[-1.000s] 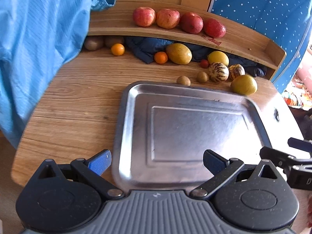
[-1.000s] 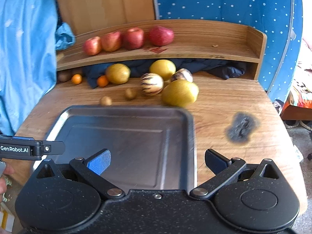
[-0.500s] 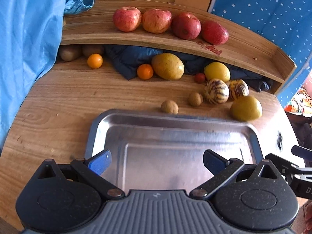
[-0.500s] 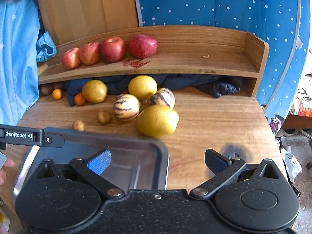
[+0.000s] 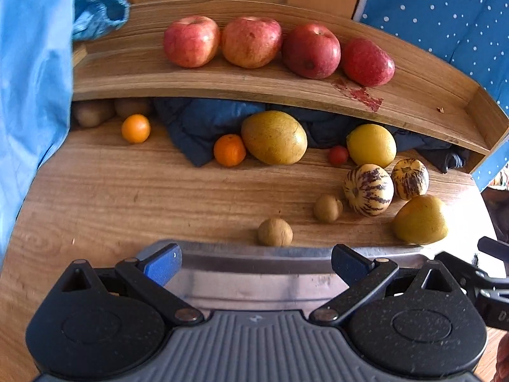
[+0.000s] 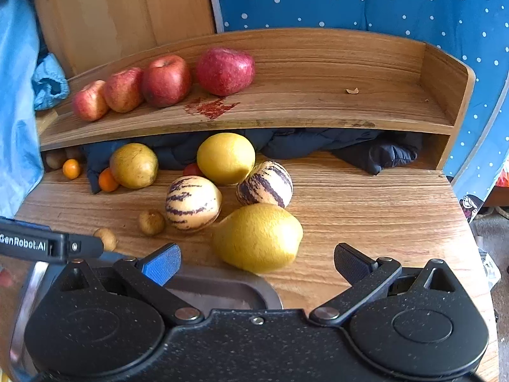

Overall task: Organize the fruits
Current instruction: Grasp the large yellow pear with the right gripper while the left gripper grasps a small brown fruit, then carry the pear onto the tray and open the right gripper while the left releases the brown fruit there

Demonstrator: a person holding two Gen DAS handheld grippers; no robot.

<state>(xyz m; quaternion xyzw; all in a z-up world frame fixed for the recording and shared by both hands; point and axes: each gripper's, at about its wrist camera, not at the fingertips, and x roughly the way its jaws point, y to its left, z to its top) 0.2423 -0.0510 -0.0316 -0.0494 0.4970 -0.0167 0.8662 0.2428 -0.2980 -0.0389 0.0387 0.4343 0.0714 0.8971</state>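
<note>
Sorting barely begun: four apples point(image 5: 276, 47) on shelf point(image 5: 413, 95), metal tray point(image 5: 254, 281) apparently bare, rest loose on table point(image 5: 127, 197); left gripper point(image 5: 254, 264) & right gripper point(image 6: 256, 262) both spread, holding nothing.

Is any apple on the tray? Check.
No: all four apples sit on the shelf, none on the tray.

Wooden desk point(image 6: 366, 210) (blue dotted backdrop point(image 6: 366, 0))

A dark blue cloth point(image 6: 366, 149) lies bunched under the wooden shelf point(image 6: 318, 108), which carries a red stain point(image 6: 211, 108). Light blue fabric point(image 5: 31, 79) hangs at the left, a dotted blue sheet point(image 6: 381, 6) behind.
</note>
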